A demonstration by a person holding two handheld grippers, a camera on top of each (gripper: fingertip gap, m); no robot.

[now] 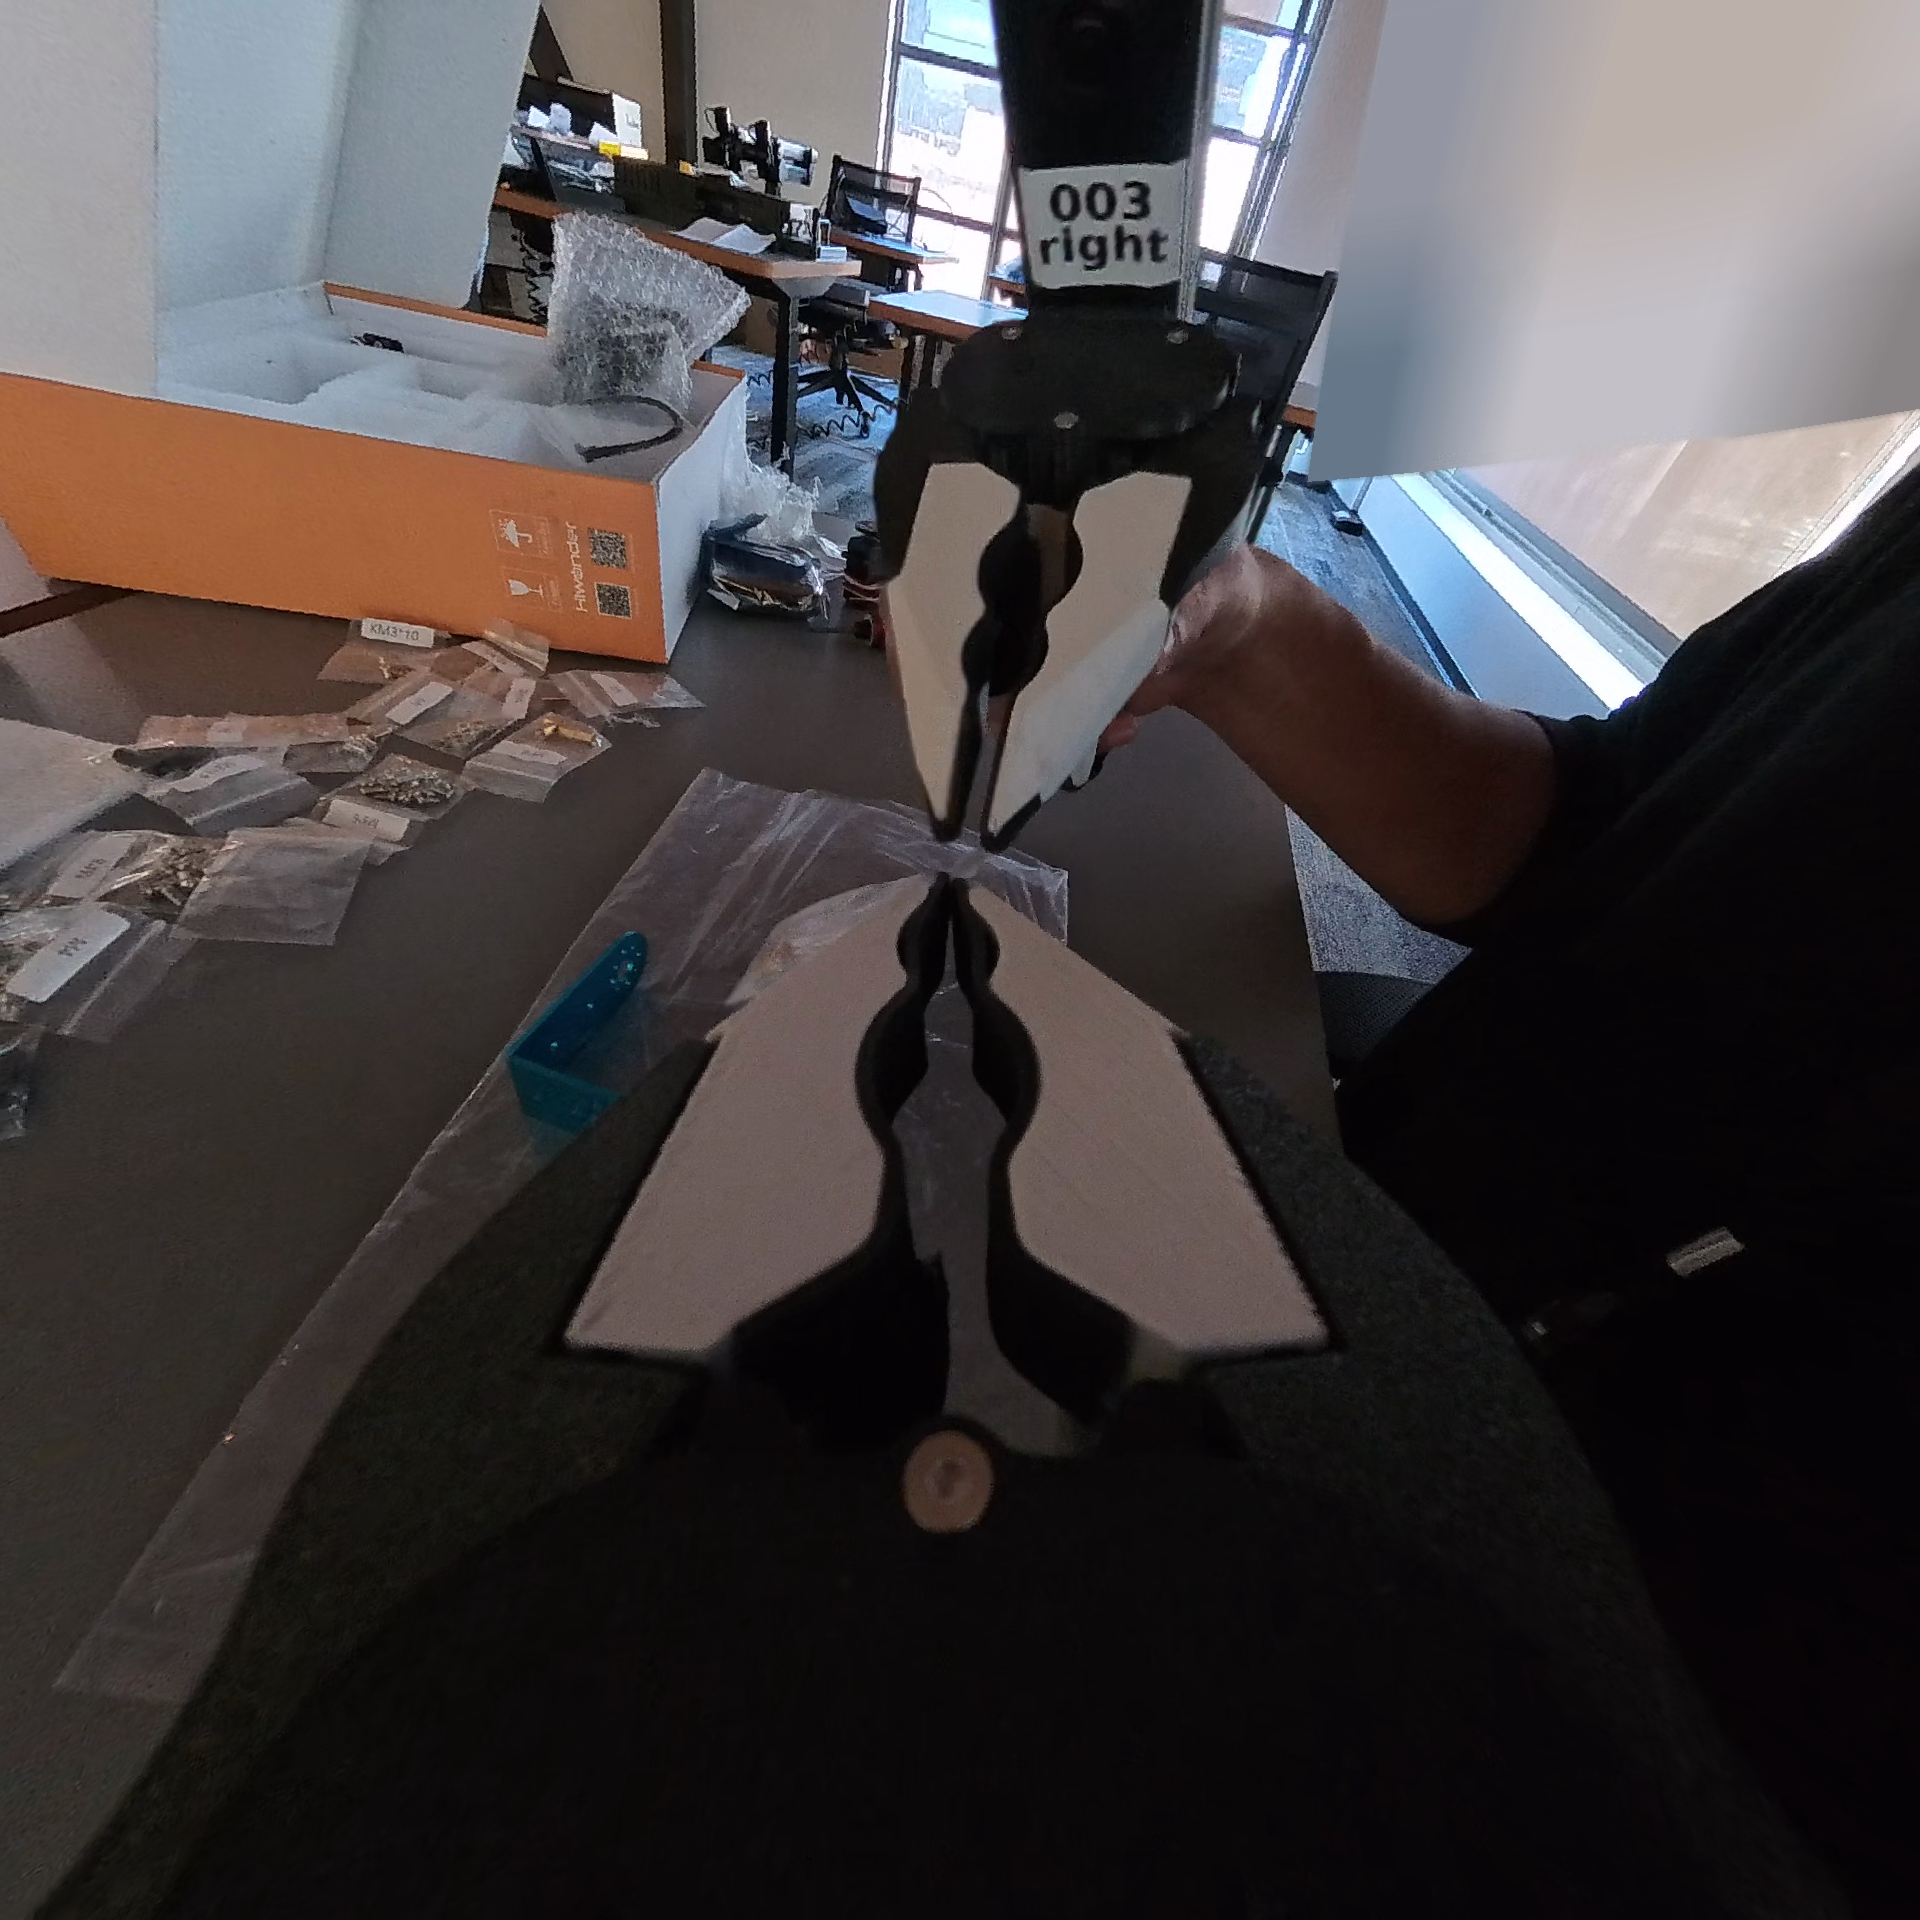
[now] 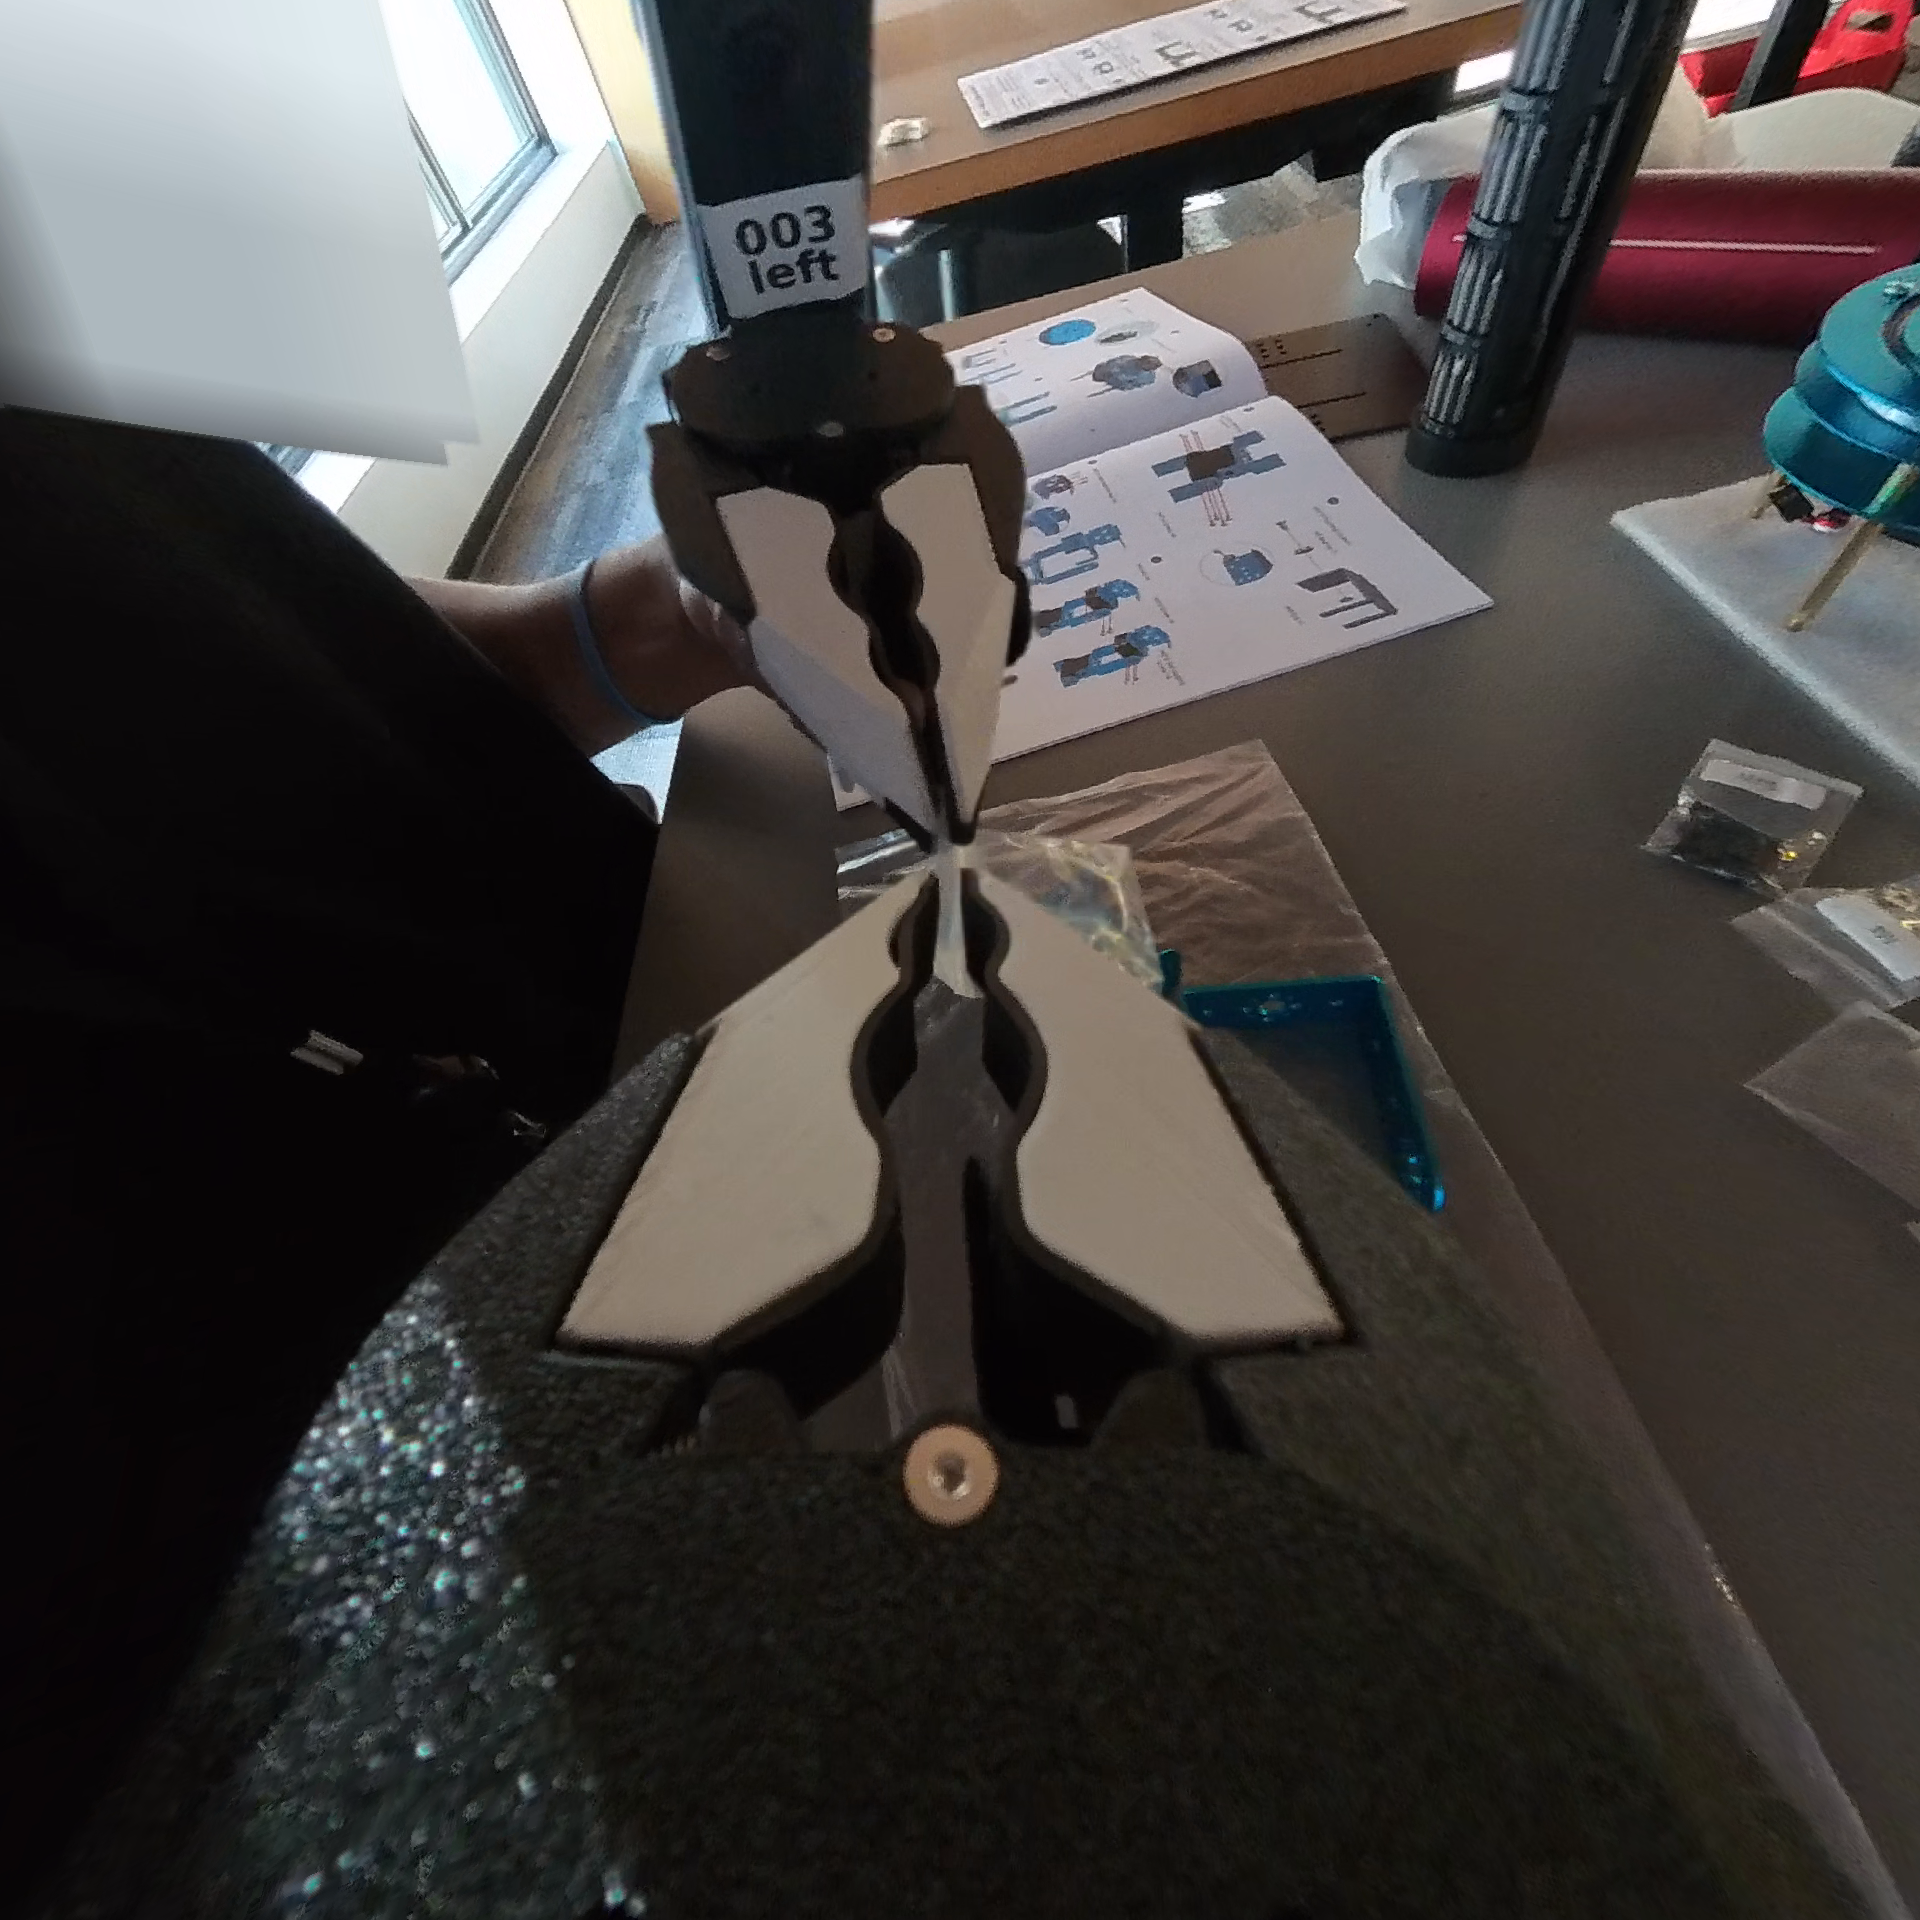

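Observation:
A large clear plastic bag point(image 1: 727, 894) lies flat on the dark table, with a blue metal bracket point(image 1: 592, 1029) at its left side. My left gripper point(image 1: 951, 899) is shut on the bag's raised far edge. My right gripper point(image 1: 971, 831) faces it tip to tip and is shut on the same bunched plastic. In the right wrist view, my right gripper point(image 2: 954, 894) pinches a twisted strip of the bag point(image 2: 1195, 831), with the left gripper point(image 2: 951, 831) just beyond it. The blue bracket point(image 2: 1340, 1049) lies to the right. A crumpled small clear packet point(image 2: 1081, 883) sits by the tips.
An orange and white box point(image 1: 343, 520) with foam and bubble wrap point(image 1: 623, 312) stands at the far left. Several small bags of screws point(image 1: 312, 790) lie left of the plastic bag. An open booklet point(image 2: 1247, 540), a black cylinder point(image 2: 1507, 312) and a teal object point(image 2: 1860, 416) lie behind. A person's arm point(image 1: 1351, 727) reaches in. Left and right tips are no more than a few centimetres apart.

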